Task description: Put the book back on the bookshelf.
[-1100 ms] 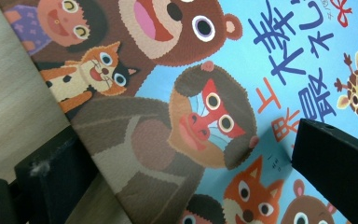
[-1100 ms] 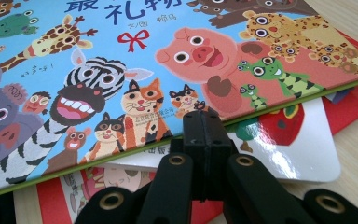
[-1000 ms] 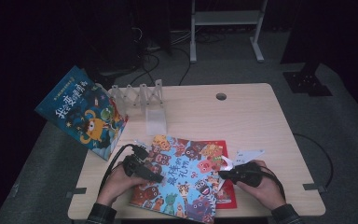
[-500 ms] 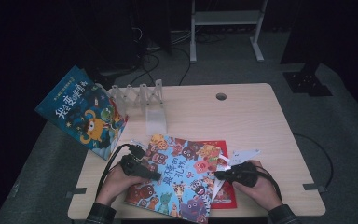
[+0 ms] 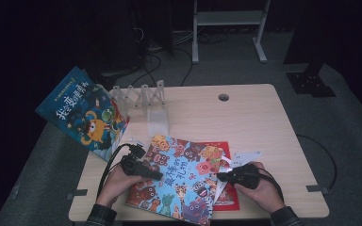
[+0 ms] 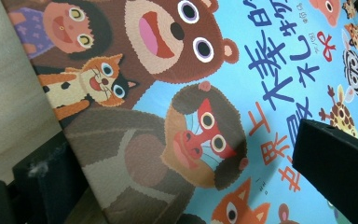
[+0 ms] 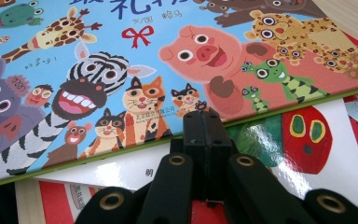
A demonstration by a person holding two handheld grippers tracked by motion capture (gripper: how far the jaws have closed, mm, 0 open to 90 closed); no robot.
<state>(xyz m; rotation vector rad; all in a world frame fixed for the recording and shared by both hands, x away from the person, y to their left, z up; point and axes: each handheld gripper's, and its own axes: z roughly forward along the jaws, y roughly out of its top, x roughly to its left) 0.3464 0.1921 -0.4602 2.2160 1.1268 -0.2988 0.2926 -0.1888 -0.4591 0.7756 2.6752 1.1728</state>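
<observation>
Right now my left gripper (image 5: 156, 176) straddles the animal picture book's (image 5: 179, 181) left edge on the tabletop (image 5: 245, 122), jaws apart — my right gripper (image 7: 207, 122) sits closed, empty, touching its other edge.

Both hands hold tongs low near the table's front, left tongs (image 5: 156, 176) gaping, right tongs (image 5: 220, 176) closed.

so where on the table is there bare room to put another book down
The table's far right half is bare, from the clear rack past the cable hole to the right edge. The near edge is crowded: the animal book over a red book, both grippers there.
</observation>
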